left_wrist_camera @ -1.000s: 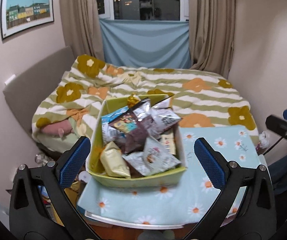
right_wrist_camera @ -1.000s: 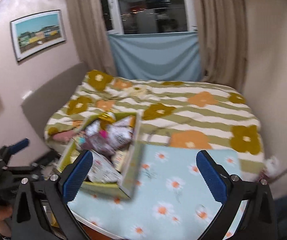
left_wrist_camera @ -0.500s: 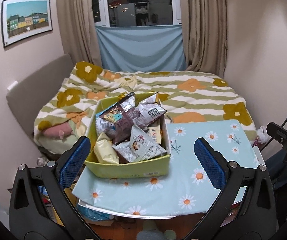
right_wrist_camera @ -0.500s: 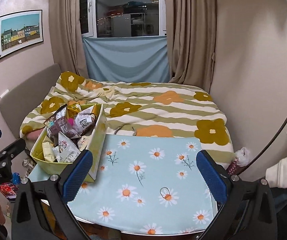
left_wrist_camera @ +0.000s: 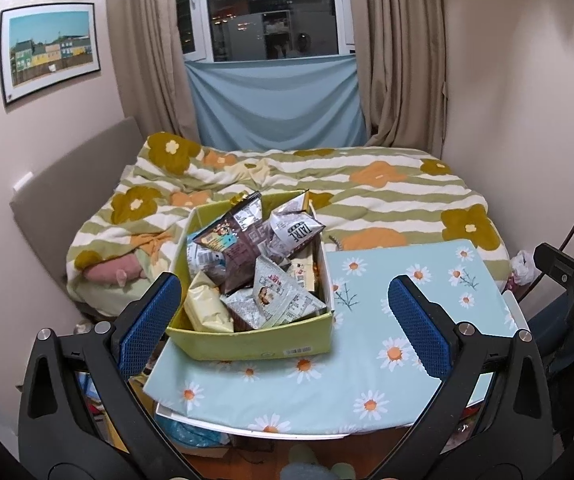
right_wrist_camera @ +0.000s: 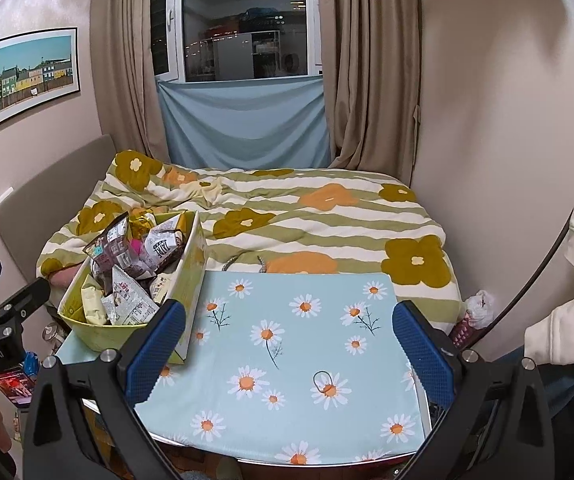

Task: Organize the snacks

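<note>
A yellow-green box [left_wrist_camera: 255, 342] heaped with several snack packets [left_wrist_camera: 255, 268] stands on the left part of a small table with a light-blue daisy cloth [left_wrist_camera: 391, 344]. It also shows in the right wrist view [right_wrist_camera: 99, 330], at the table's left edge. My left gripper [left_wrist_camera: 285, 324] is open and empty, held back from the table, its fingers straddling the box in view. My right gripper [right_wrist_camera: 287, 354] is open and empty, above the table's near edge, to the right of the box.
A bed with a striped flower quilt [right_wrist_camera: 307, 220] lies right behind the table. Walls close in on both sides, with a curtained window [right_wrist_camera: 247, 40] at the back. Clutter lies on the floor [right_wrist_camera: 15, 384] left of the table.
Both grippers have pulled back and steadied, so the box looks smaller and more of the table shows. The box now rests level on the table. Both stay open.
</note>
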Demonstrator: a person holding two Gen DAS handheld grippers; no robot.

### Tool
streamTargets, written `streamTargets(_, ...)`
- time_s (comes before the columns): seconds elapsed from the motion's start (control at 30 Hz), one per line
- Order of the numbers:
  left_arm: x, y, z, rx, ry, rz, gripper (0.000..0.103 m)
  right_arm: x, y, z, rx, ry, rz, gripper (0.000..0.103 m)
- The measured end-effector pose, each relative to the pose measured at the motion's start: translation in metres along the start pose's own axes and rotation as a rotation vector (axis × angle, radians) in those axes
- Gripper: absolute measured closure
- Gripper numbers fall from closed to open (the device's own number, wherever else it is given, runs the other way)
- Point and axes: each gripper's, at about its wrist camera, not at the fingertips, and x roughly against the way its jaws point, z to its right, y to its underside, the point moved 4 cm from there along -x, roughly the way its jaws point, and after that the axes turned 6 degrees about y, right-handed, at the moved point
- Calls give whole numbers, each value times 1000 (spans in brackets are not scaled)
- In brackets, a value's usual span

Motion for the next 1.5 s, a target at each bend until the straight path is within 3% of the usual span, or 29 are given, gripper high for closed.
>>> streamTargets(1.5, -13, 0, 1, 0, 18, -16, 0, -17, 0, 5, -20, 36, -49, 0)
